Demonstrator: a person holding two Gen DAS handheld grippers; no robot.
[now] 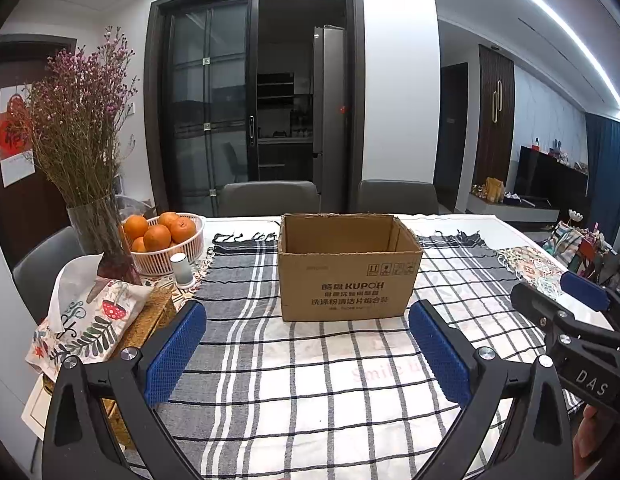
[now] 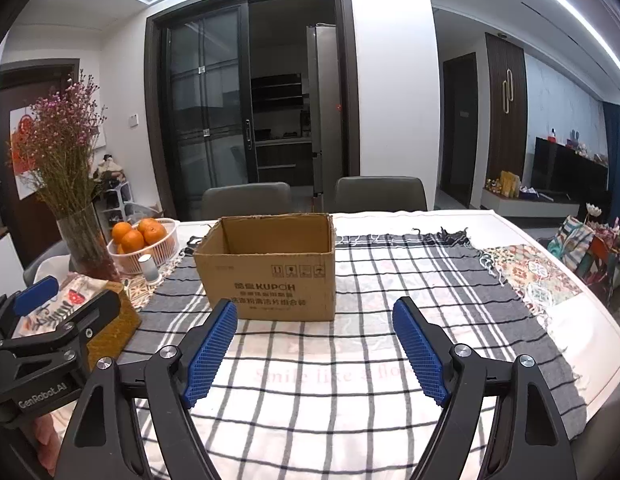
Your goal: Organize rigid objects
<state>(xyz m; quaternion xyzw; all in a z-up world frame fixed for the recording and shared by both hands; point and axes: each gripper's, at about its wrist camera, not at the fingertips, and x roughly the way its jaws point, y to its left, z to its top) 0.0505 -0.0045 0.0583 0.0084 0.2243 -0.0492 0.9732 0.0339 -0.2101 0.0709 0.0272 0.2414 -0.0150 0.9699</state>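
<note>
An open brown cardboard box stands upright on the checked tablecloth, straight ahead of both grippers; it also shows in the right wrist view. Its inside looks empty from here. My left gripper is open and empty, a little short of the box's front face. My right gripper is open and empty, also just short of the box. Each gripper shows at the side of the other's view, the right one and the left one.
A white basket of oranges, a glass vase of dried flowers, a small white cylinder and a patterned tissue holder crowd the table's left side. Two grey chairs stand behind the table. A patterned cloth lies at the right.
</note>
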